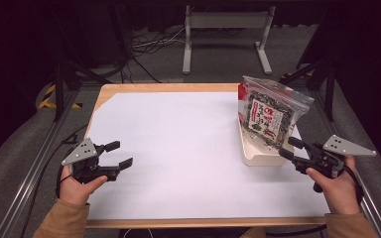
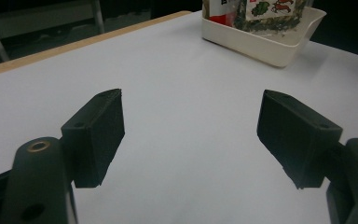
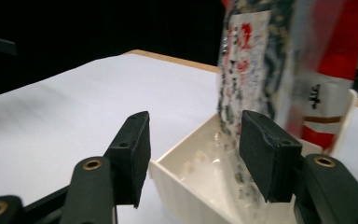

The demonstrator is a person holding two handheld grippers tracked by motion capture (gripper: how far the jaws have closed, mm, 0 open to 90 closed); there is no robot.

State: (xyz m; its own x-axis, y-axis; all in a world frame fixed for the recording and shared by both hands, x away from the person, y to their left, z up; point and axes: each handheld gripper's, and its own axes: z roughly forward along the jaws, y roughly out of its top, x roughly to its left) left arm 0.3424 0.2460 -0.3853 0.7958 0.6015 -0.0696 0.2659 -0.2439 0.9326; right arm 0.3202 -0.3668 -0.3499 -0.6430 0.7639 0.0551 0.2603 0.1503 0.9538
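A clear snack bag (image 1: 268, 111) with red and white print and dark green contents stands leaning in a white tray (image 1: 260, 159) at the table's right side. My right gripper (image 1: 286, 147) is open just off the tray's near right corner, with nothing pressed between its pads. In the right gripper view the jaws (image 3: 193, 144) frame the tray's corner (image 3: 186, 182) and the bag (image 3: 279, 70) close ahead. My left gripper (image 1: 122, 153) hovers open over the white sheet at the left and holds nothing. In the left gripper view the open gripper (image 2: 191, 121) faces the tray (image 2: 261, 44) far off.
A white sheet (image 1: 178, 148) covers most of the wooden table (image 1: 144, 88). Behind the table stand a white-legged frame (image 1: 225, 22) and floor cables (image 1: 144, 49). Metal rails (image 1: 34, 168) run along both sides.
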